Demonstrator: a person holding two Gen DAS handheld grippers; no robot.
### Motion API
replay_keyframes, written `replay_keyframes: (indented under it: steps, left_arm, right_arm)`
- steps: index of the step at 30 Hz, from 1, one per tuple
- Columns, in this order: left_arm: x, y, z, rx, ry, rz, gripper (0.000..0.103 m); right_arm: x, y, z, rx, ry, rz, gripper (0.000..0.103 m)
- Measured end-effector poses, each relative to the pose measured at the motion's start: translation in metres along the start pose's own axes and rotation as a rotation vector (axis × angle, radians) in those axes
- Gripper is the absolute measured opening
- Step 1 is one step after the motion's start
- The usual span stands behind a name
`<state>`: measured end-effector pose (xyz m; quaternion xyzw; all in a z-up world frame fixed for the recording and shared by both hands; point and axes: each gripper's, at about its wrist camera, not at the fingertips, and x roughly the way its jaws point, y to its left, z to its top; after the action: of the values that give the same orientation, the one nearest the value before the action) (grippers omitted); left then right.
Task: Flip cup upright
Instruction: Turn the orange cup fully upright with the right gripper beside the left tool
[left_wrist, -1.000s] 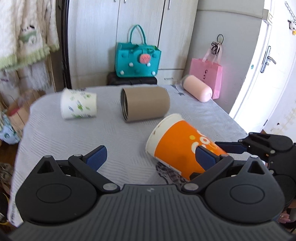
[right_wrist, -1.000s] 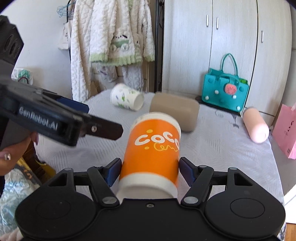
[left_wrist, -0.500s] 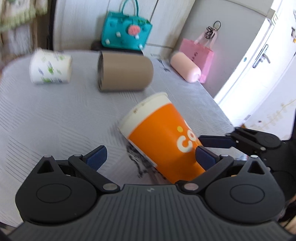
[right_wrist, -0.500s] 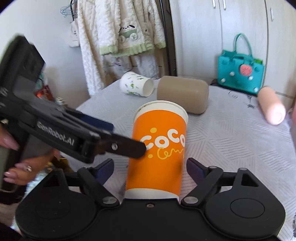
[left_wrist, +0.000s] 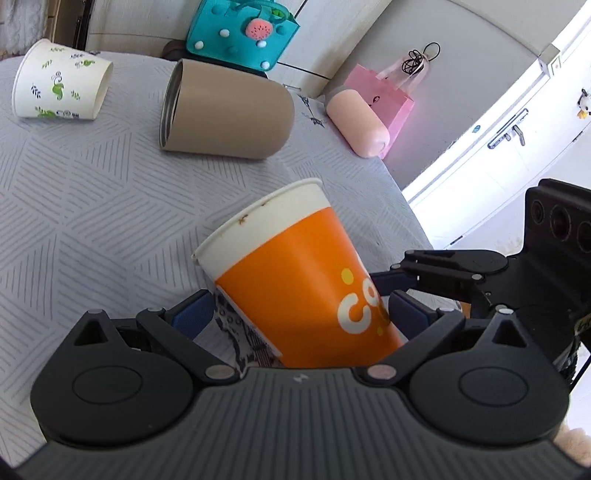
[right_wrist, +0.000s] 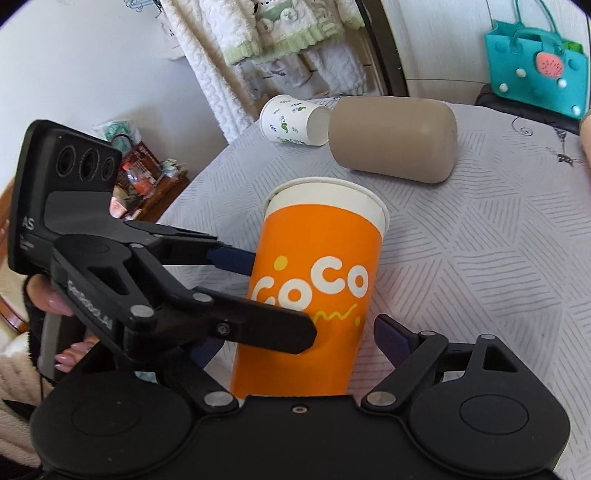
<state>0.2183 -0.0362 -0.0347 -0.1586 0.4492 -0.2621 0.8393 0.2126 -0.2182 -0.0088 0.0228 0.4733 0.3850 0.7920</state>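
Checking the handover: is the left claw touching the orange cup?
Touching. In the right wrist view the left claw has its fingers pressed on both sides of the orange cup.

Bright daylight throughout; both views are sharp, with strong fisheye bending at the edges and overexposed glare at the right of the left wrist view.

The orange cup (right_wrist: 314, 295) carries "CoCo" in white letters on its side; the left wrist view shows only "Co" (left_wrist: 295, 284). The left gripper (right_wrist: 258, 295) has "GenRobot.AI" printed along its black arm and "AS" on its body. The white cup (left_wrist: 59, 83) bears small green print at its base, too small to read.
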Motion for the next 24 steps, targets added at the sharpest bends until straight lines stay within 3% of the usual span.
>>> replay_keyframes:
  steps: [5,11,21,24]
  left_arm:
    - [-0.009,-0.014,0.004,0.077,-0.083,0.030,0.093]
    - [-0.033,-0.038,0.005,0.256,-0.244,0.094,0.083]
    - [-0.050,-0.049,0.011,0.426,-0.430,0.152,0.081]
    - [-0.054,-0.046,0.015,0.442,-0.458,0.143,0.079]
  right_arm:
    - [-0.007,-0.002,-0.001,-0.042,-0.048,0.008,0.078]
    - [-0.017,0.007,-0.001,-0.109,-0.163,-0.024,0.078]
    - [-0.017,0.034,-0.002,-0.353,-0.408,-0.246,0.077]
    - [-0.010,0.032,0.003,-0.379,-0.451,-0.270,0.077]
